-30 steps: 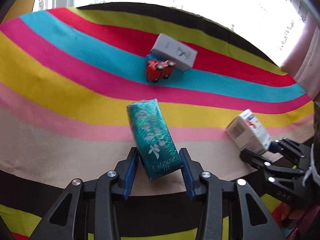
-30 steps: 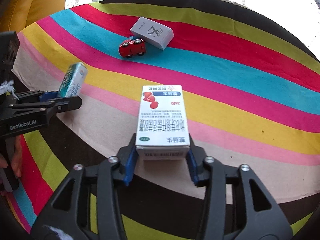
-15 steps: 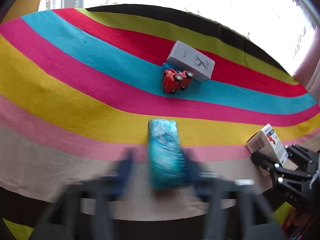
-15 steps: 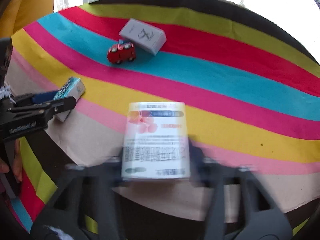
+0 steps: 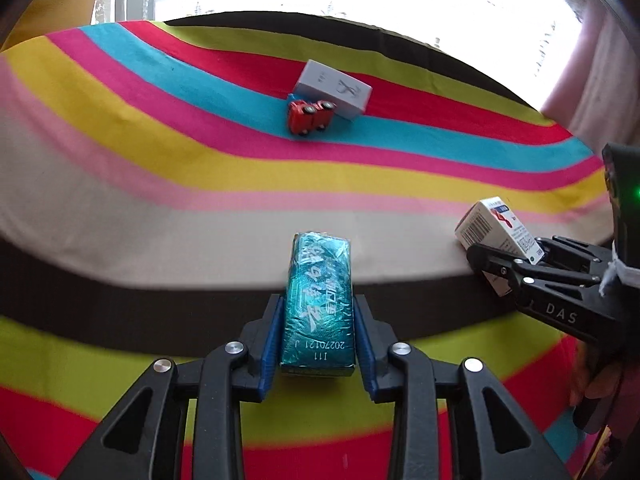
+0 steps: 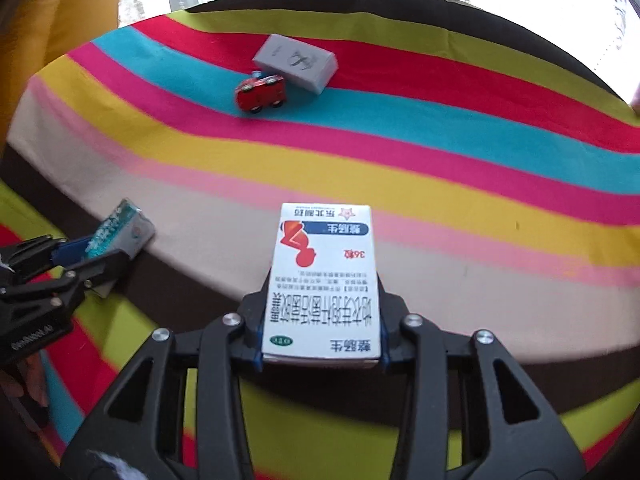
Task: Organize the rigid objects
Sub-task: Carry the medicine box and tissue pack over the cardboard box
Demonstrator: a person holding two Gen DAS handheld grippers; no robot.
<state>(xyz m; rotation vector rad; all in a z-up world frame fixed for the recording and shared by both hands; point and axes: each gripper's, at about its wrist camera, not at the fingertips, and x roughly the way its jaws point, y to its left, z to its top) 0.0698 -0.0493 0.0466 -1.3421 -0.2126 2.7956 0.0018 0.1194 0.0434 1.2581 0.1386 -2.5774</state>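
Observation:
My left gripper (image 5: 318, 336) is shut on a teal foil-wrapped box (image 5: 319, 300), held over the near edge of the striped table. My right gripper (image 6: 322, 328) is shut on a white medicine box (image 6: 324, 276) with red and blue print, also at the near edge. A red toy car (image 5: 310, 117) and a grey box (image 5: 334, 89) touch each other on the blue stripe at the far middle. Both show in the right wrist view too, the toy car (image 6: 261, 94) and the grey box (image 6: 298, 62). Each gripper appears in the other's view, the right gripper (image 5: 520, 268) and the left gripper (image 6: 80, 260).
The round table wears a striped cloth (image 5: 160, 160) with its near edge (image 5: 160, 276) dropping to a hanging skirt. A yellow cushion (image 6: 48, 20) sits at the far left. A bright window lies beyond the table.
Both grippers have pulled back toward the near edge of the table with their boxes. The teal box has straightened between the left fingers. The car and grey box have not moved.

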